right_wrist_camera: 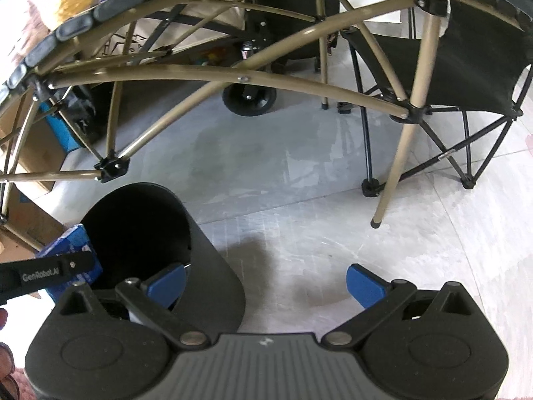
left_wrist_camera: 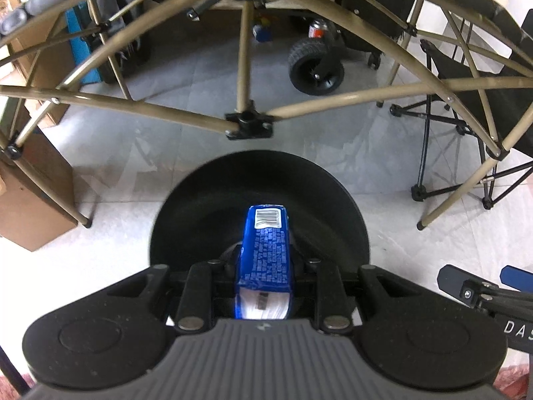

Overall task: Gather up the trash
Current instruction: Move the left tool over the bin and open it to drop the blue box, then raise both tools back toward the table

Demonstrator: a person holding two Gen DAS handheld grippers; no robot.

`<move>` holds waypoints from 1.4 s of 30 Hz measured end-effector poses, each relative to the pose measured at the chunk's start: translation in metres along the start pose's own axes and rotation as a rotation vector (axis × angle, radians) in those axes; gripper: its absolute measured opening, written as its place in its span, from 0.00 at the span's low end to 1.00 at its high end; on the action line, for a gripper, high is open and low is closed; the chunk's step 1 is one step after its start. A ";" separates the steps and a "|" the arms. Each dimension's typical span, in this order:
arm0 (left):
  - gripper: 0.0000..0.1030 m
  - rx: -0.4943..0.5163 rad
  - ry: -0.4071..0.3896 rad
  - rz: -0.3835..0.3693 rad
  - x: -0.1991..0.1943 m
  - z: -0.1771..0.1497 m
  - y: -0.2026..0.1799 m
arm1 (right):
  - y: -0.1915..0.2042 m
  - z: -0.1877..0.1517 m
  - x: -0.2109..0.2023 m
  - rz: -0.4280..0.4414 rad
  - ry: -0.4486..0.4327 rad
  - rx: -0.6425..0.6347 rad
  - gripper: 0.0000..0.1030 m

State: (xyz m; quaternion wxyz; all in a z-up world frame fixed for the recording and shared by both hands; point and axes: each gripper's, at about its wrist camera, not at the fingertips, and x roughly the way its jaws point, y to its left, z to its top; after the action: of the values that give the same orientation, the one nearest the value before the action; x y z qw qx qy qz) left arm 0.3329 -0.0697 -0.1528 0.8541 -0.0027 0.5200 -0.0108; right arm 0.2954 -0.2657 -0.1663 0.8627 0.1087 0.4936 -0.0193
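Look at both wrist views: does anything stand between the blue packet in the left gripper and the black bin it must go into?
Nothing visible does. The left gripper is shut on the blue packet, which hangs right above the open mouth of the black bin. The tan table frame stands farther off, beyond the bin. The right gripper is open beside the bin, not over it.

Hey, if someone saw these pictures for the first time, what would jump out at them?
First, the blue packet pinched in the left claw, held right over the black bin on the floor. Next, the right claw stands open and empty beside that bin. Above both arches a tan folding table frame, with a black camp chair to the right.
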 end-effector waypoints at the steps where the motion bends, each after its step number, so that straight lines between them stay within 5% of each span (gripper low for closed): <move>1: 0.24 0.001 0.007 -0.003 0.001 0.000 -0.002 | -0.001 0.000 0.000 -0.001 0.000 0.002 1.00; 23: 0.25 -0.016 0.130 0.017 0.024 -0.005 -0.017 | -0.013 -0.003 0.002 -0.008 0.011 0.033 1.00; 26: 0.40 -0.012 0.133 0.029 0.023 -0.005 -0.018 | -0.013 -0.003 0.001 -0.005 0.009 0.033 1.00; 28: 0.74 0.000 0.131 0.067 0.022 -0.005 -0.020 | -0.013 -0.003 0.001 -0.005 0.009 0.033 1.00; 29: 0.78 0.008 0.128 0.090 0.022 -0.005 -0.021 | -0.013 -0.003 0.001 -0.005 0.008 0.034 1.00; 42: 0.86 0.003 0.162 0.101 0.025 -0.007 -0.019 | -0.014 -0.003 0.000 -0.007 0.008 0.037 1.00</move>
State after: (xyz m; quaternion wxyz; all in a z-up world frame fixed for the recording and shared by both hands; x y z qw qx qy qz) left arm 0.3381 -0.0890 -0.1773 0.8086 0.0256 0.5869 0.0312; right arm 0.2911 -0.2786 -0.1703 0.8586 0.1232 0.4967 -0.0311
